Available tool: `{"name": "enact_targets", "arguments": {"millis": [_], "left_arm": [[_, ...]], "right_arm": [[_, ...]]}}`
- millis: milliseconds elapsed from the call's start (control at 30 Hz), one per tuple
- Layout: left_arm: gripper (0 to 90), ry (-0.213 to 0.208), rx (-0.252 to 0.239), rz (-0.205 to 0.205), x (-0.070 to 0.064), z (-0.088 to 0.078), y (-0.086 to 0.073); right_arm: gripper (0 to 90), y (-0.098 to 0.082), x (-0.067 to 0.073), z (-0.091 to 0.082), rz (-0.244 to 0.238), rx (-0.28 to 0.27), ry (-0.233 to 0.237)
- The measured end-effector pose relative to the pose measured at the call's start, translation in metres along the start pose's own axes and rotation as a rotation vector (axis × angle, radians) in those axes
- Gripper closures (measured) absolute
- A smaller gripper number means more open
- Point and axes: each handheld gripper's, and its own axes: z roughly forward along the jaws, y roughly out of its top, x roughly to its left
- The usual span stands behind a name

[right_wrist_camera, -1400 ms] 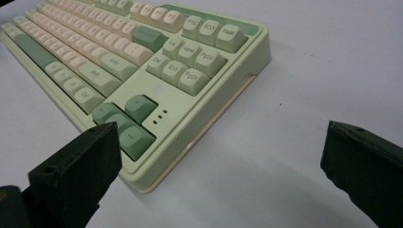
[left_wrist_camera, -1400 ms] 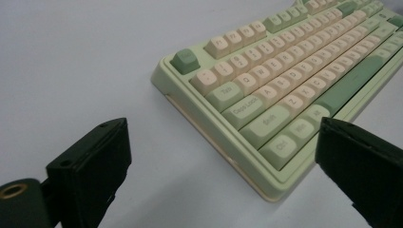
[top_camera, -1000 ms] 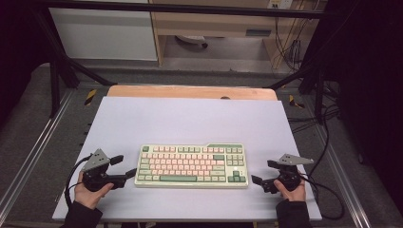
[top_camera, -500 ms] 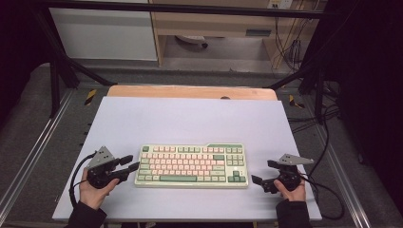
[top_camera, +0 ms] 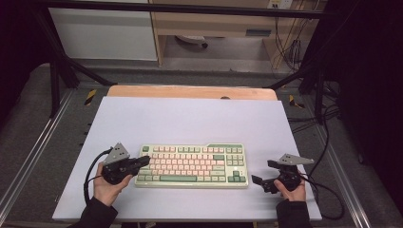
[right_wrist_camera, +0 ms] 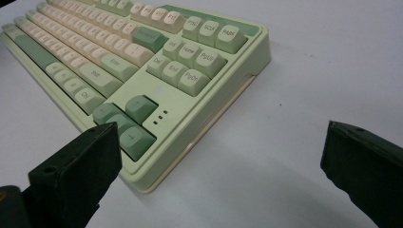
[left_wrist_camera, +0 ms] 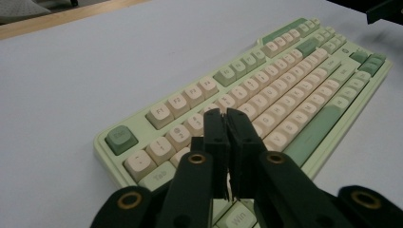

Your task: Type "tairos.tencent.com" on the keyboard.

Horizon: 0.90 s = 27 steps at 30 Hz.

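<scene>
A cream and green keyboard with pinkish keys lies flat near the front of the white table. My left gripper is over the keyboard's left end, held by a hand. In the left gripper view its jaws are shut together with nothing between them, above the keys near Tab and the number row. Whether they touch a key I cannot tell. My right gripper stands open just right of the keyboard. Its jaws are wide apart beside the arrow-key corner.
The white tabletop has bare room behind the keyboard, up to a wooden strip at the back. Cables trail off the right edge. Black frame poles stand at both back corners.
My left gripper has moved right from beside the keyboard to above its left keys. The right gripper and the keyboard have stayed put.
</scene>
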Motion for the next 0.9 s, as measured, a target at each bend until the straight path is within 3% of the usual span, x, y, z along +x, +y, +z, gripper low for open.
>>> {"name": "enact_targets", "arguments": {"millis": [900], "left_arm": [[90.0, -0.041, 0.038, 0.014, -0.024, 0.051, 0.018]], "right_arm": [[0.6, 0.000, 0.000, 0.001, -0.008, 0.006, -0.002]]}}
